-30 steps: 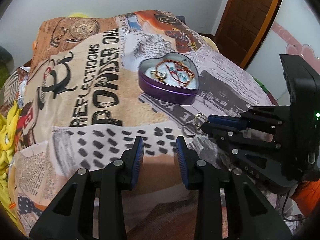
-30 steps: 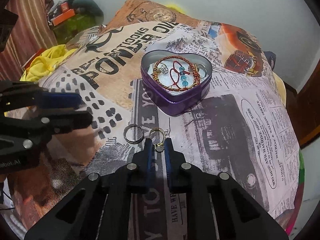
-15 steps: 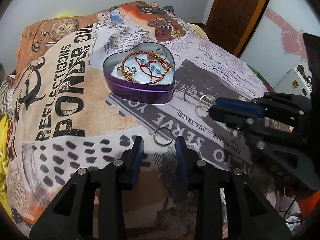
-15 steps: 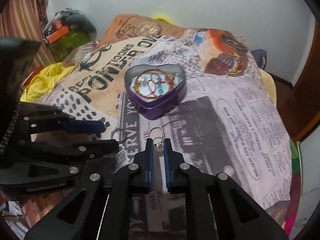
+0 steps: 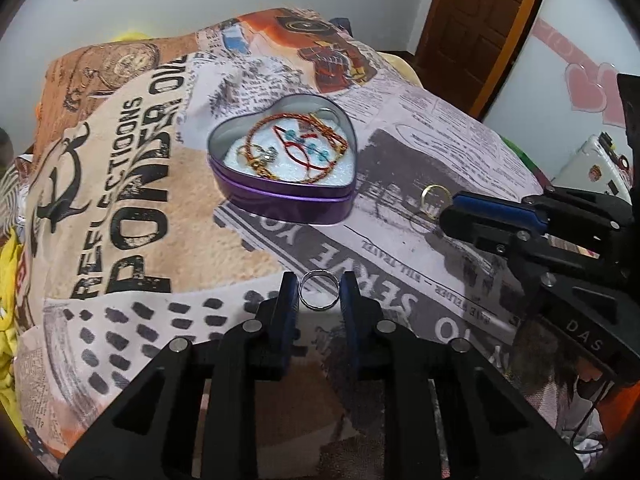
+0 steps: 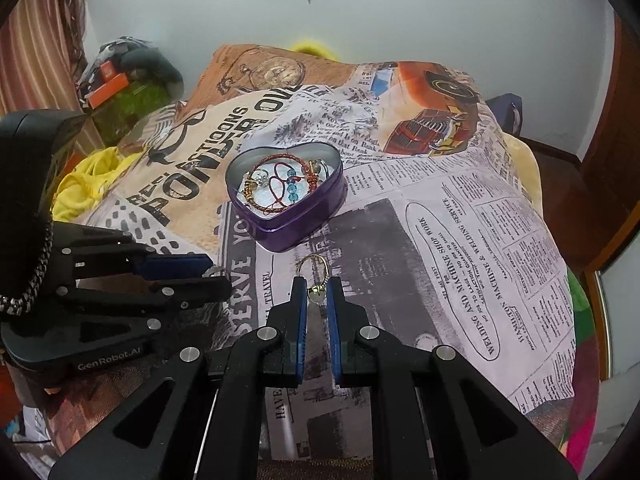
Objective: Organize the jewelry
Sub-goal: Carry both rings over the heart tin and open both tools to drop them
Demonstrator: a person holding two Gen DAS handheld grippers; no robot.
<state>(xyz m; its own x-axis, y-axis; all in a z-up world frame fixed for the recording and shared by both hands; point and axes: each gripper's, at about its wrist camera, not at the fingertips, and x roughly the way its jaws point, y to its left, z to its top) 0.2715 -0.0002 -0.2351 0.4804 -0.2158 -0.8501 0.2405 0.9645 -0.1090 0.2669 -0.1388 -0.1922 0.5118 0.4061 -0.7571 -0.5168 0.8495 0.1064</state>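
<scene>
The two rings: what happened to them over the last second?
The right gripper, shut on the gold ring, lifted it off the bedspread toward the tin. The left gripper moved over to the silver ring, which now lies between its closing jaws. The tin and the bracelets in it stayed put.

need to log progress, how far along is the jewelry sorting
Done: bracelets already lie in the heart tin. In hand: the right gripper is shut on the gold ring, not yet at the tin. The left gripper is closing around the silver ring lying on the blanket. Left: both rings into the tin.
</scene>
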